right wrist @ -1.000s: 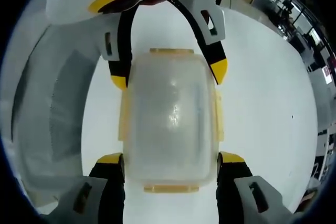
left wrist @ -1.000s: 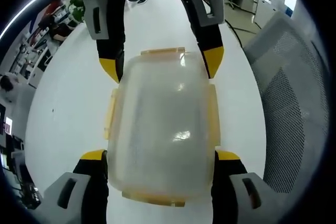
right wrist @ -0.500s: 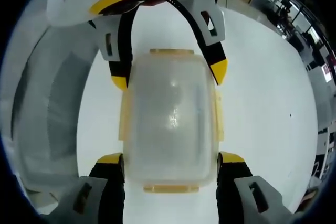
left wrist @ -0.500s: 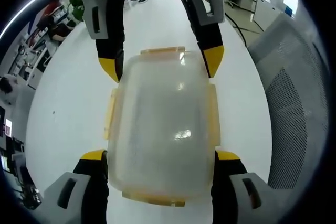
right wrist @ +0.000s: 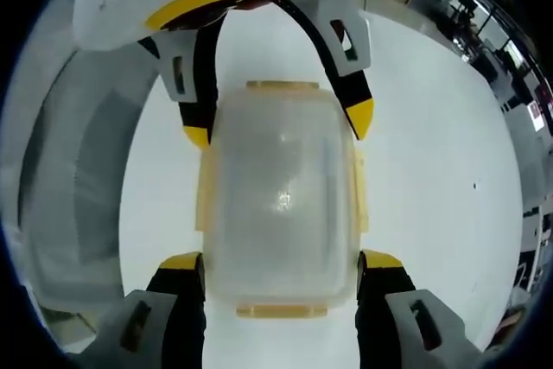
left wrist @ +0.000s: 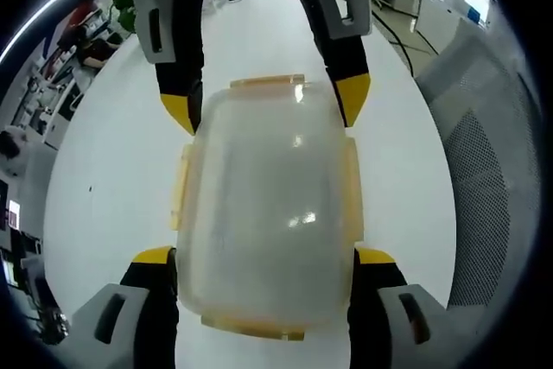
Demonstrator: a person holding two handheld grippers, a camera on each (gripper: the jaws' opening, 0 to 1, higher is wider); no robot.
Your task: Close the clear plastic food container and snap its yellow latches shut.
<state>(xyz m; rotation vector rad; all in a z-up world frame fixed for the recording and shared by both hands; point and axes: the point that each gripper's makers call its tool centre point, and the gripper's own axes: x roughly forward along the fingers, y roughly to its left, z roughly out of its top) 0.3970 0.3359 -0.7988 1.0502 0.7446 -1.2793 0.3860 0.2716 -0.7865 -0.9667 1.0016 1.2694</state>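
The clear rectangular plastic food container [left wrist: 263,213] lies lid-on upon the white surface [left wrist: 112,170], clamped from opposite ends between the fingers of the left gripper [left wrist: 263,258] and right gripper [right wrist: 281,258], its yellow latches [right wrist: 357,192] seemingly folded down, so little remains.
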